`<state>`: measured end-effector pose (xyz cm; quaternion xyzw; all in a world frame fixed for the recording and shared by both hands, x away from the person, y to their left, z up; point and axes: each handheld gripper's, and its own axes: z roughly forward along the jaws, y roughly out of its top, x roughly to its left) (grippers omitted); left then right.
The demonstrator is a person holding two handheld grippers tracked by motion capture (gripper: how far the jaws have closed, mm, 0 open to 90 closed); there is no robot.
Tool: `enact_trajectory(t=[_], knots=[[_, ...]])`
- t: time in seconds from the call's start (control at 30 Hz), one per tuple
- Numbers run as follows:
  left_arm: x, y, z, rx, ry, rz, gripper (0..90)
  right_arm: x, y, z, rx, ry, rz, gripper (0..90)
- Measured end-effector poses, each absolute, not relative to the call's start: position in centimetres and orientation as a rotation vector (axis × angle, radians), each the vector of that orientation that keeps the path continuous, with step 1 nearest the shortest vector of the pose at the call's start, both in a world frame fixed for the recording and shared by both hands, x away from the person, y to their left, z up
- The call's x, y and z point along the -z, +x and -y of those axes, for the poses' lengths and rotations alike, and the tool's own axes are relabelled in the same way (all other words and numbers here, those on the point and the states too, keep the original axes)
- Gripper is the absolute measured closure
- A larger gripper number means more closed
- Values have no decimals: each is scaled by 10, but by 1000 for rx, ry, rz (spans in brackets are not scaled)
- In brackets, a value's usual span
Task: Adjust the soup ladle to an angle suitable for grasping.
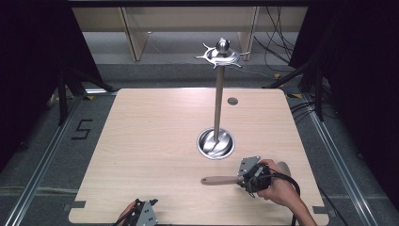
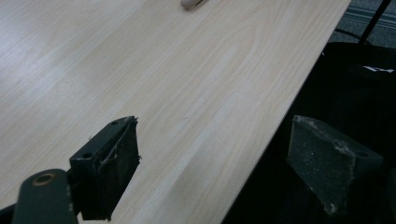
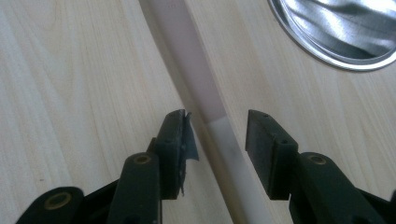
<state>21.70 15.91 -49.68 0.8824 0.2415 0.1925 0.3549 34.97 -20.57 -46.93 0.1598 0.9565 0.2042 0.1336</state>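
The spatula (image 1: 221,180) lies flat on the bench (image 1: 150,141), lower right of the high view, its handle pointing left, just below the steel stand's (image 1: 217,94) round base (image 1: 215,143). The right gripper (image 3: 217,135) straddles it where the pink handle meets the paler part, fingers (image 3: 175,140) apart on either side, with small gaps showing. If they close off-centre, one pad will likely hit first and skid the spatula sideways or spin it on the smooth wood. A shallow pinch so low could also scrape the bench. The left gripper (image 2: 215,163) waits at the bench's near edge, fingers wide apart and empty.
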Motion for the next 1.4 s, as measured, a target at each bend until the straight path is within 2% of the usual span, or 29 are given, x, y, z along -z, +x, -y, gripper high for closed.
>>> enact_trajectory(t=[1.03,1.27,1.4], knots=[[497,217,-160,-490,2274,-626,156,475,373,197,-435,404,-2925,640],[497,217,-160,-496,2274,-627,156,479,380,197,-449,339,-2959,671],[498,217,-159,-474,2271,-630,156,477,379,197,-408,420,-2970,692]])
